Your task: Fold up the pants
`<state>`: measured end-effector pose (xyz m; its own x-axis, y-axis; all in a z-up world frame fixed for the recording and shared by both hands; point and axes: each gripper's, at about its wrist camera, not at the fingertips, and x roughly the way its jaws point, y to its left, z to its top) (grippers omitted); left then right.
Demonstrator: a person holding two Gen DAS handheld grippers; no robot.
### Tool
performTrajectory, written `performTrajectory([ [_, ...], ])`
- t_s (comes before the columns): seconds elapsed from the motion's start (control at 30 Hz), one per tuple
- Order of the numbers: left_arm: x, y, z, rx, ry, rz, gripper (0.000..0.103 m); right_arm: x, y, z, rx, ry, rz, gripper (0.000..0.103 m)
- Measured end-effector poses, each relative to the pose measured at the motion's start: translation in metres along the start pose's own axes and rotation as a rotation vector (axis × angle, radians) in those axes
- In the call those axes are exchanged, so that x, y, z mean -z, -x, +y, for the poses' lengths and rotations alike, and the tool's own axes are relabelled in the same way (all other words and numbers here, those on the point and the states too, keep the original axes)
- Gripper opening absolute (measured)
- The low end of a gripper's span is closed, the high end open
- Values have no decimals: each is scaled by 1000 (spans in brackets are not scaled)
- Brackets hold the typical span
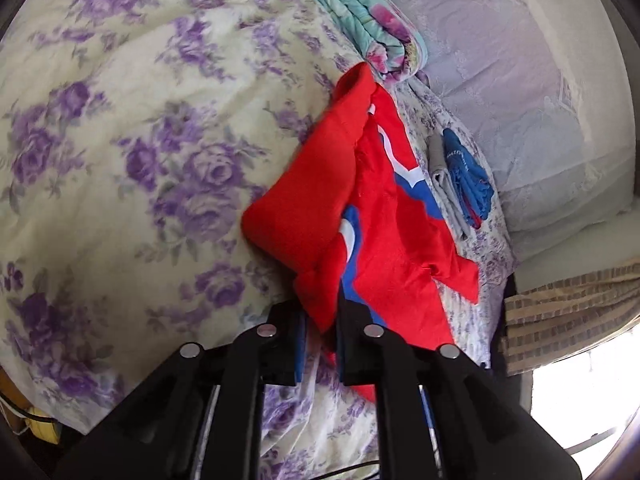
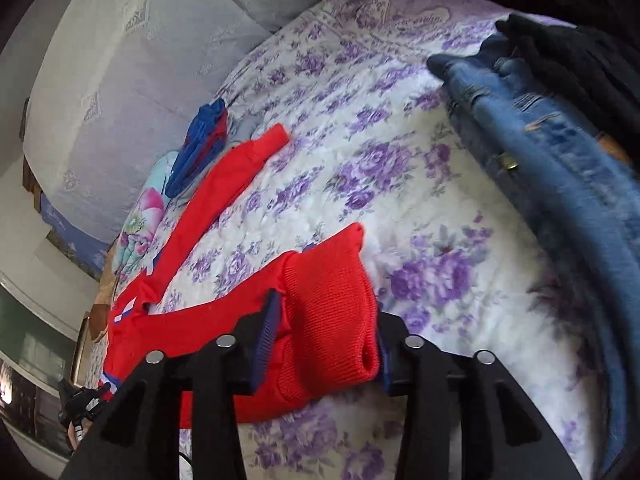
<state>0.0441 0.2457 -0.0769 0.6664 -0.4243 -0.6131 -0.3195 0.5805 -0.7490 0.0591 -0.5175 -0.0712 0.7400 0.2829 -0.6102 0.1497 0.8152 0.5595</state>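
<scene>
The red pants lie spread across the flowered bed, one leg stretched away and the other bent toward the cameras. The left gripper is nearly pressed together, pinching a fold of red cloth near the blue and white stripe, probably to anchor that end. The right gripper stands half spread with the ribbed cuff between its jaws; I cannot tell whether the pads press on it. Blue jeans lie well apart, while a small folded blue garment and a floral blanket sit near the far leg, crowding that side.
</scene>
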Motion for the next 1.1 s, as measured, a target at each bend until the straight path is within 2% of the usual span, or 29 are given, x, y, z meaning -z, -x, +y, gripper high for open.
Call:
performTrajectory([
  [0.03,-1,7,2,-6,6,-8,16,-2,13,-1,50,0,-52,59],
  [0.07,-2,14,2,-32,-10,-25,25,-5,26,-2,80,4,-104,71],
  [0.1,-2,21,0,-64,-29,-48,38,-10,37,-3,106,4,-148,72],
  [0.13,-2,30,-2,-103,-44,-83,43,-15,44,-3,122,1,-175,72],
  [0.17,-2,40,-4,-147,-56,-126,55,-20,48,-2,108,5,-187,72],
  [0.2,-2,52,-6,-198,-68,-187,60,-25,48,4,78,17,-188,72],
  [0.27,-6,70,-8,-285,-84,-290,63,-35,35,21,19,50,-166,72],
  [0.3,-9,74,-9,-299,-90,-309,63,-40,24,31,-18,65,-143,72],
  [0.43,-30,61,-23,-287,-164,-305,65,-59,-41,73,-179,27,-32,72],
  [0.57,-56,32,-31,-322,-205,-329,66,-83,-111,100,-254,-77,31,69],
  [0.73,-77,2,-27,-335,-173,-304,67,-102,-171,115,-203,-147,60,68],
  [0.9,-77,-6,-27,-400,-195,-320,77,-107,-204,117,-150,-180,84,68],
  [1.0,-77,-12,-23,-426,-192,-323,80,-106,-221,116,-132,-186,97,66],
  [1.03,-77,-14,-22,-434,-187,-321,80,-107,-225,114,-130,-193,93,64],
  [1.07,-77,-15,-21,-442,-184,-322,80,-107,-229,114,-128,-193,90,55],
  [1.1,-77,-16,-21,-447,-186,-324,80,-108,-232,114,-132,-190,88,37],
])
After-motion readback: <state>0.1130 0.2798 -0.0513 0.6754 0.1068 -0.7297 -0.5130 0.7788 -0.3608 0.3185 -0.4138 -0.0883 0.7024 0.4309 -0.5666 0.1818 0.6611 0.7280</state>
